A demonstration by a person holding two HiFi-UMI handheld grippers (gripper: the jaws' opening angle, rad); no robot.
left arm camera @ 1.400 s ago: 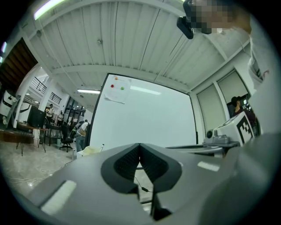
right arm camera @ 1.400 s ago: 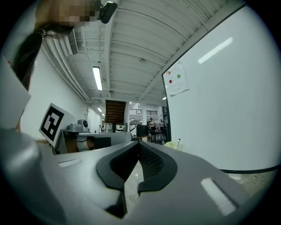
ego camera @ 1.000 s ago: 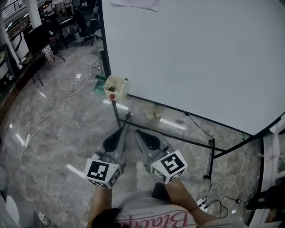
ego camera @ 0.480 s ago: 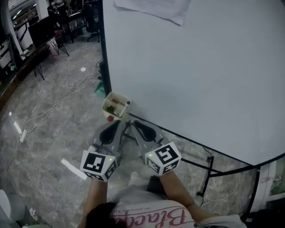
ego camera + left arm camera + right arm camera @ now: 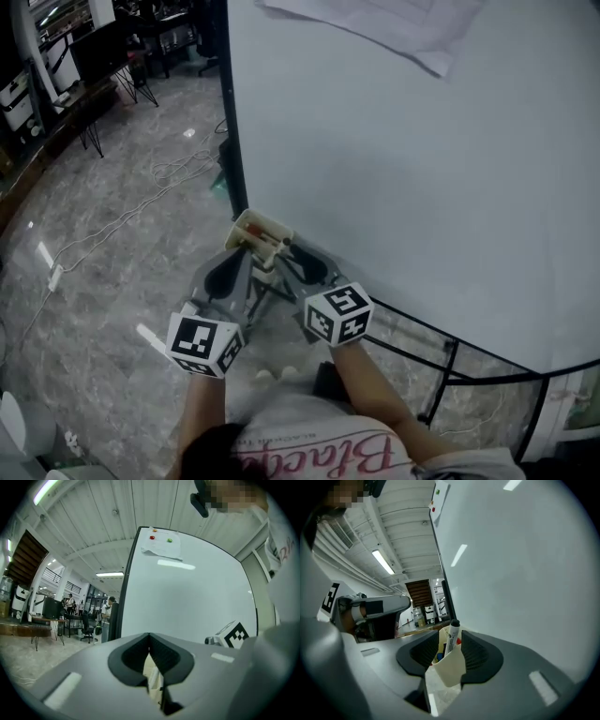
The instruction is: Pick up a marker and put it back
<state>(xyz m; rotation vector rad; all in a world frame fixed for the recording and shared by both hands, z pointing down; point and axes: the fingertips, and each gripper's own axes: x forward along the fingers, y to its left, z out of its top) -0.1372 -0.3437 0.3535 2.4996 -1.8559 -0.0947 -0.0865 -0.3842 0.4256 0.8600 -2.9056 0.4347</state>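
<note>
A cream marker holder (image 5: 261, 232) hangs at the lower left corner of the whiteboard (image 5: 422, 169). In the right gripper view a white marker with a black cap (image 5: 452, 632) stands upright in the holder (image 5: 449, 667), with coloured caps beside it. My right gripper (image 5: 286, 251) is at the holder and its jaws are opening. The marker and holder show between the jaws (image 5: 450, 640), and the pads touch neither. My left gripper (image 5: 236, 260) sits just left of the holder. Its jaws (image 5: 149, 641) meet at the tips with nothing held.
The whiteboard stands on a black metal frame (image 5: 441, 375) over a marble floor. A sheet of paper (image 5: 394, 23) is pinned near the board's top. Cables (image 5: 122, 220) trail across the floor at left. Desks and chairs (image 5: 84, 56) stand far left.
Both grippers have risen from below the holder until their tips reach it. The right gripper's jaws, together before, now stand apart.
</note>
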